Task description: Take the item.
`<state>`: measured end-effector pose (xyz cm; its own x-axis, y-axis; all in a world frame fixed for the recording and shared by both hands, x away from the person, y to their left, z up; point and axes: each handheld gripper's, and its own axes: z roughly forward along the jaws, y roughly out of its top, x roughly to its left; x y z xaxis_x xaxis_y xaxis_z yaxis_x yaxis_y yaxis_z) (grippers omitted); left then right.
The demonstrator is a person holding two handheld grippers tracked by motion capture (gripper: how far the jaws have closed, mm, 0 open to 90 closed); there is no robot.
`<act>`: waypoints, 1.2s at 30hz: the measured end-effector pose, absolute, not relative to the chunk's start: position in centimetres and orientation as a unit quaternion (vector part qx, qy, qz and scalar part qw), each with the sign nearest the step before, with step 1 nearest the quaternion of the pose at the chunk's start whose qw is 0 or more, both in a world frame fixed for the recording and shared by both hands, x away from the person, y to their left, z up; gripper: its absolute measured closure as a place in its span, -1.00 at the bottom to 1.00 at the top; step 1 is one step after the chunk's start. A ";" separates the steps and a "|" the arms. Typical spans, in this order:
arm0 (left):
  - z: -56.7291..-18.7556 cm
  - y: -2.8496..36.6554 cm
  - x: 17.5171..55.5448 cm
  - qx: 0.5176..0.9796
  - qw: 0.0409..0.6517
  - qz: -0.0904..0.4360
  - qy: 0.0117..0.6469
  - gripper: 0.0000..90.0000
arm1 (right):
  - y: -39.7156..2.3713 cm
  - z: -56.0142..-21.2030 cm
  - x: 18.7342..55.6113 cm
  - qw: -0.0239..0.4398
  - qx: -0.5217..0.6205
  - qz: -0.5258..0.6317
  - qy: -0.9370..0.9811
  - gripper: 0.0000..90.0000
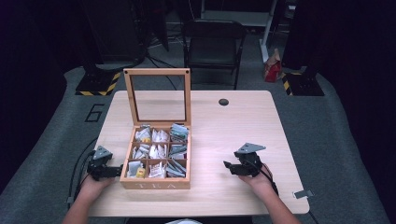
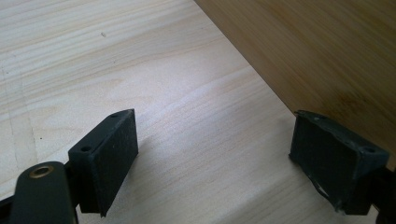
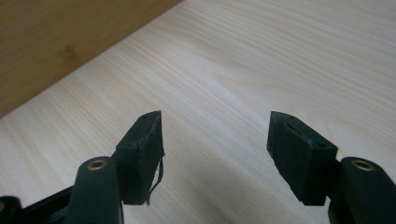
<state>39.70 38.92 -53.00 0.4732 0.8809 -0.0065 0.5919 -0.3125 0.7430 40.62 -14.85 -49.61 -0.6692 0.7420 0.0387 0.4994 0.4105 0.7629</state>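
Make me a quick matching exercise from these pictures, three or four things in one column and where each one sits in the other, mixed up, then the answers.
Things:
1. wooden tea box with open glass-paned lid
2. left gripper
3. right gripper
4. small dark round hole in the light wooden table

Places:
A. near the far edge of the table
B. close against the box's left side, jaws apart
C. over bare tabletop, right of the box, jaws apart
D. left of the table's centre, holding sachets in compartments

Pairs: 1-D, 2-B, 3-C, 4-A
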 end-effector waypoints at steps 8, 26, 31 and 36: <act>-53.1 38.9 39.7 0.780 0.354 0.209 0.472 -0.67 | -14.0 -47.4 40.3 0.140 0.369 0.412 0.822 -0.21; -53.1 38.9 39.7 0.781 0.354 0.210 0.471 -0.67 | -12.1 -43.8 39.4 0.134 0.337 0.442 0.820 -0.20; -53.1 38.9 39.7 0.781 0.354 0.210 0.471 -0.67 | -11.7 -43.2 39.3 0.132 0.330 0.445 0.822 -0.20; -53.1 38.9 39.7 0.781 0.352 0.211 0.470 -0.67 | -11.3 -42.9 39.3 0.132 0.324 0.445 0.824 -0.19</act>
<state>39.71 38.89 -53.06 0.4690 0.8832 -0.0019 0.5858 -0.3095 0.7490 39.31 -11.31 -42.86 -0.7554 0.6513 0.0716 0.4172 0.3938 0.8191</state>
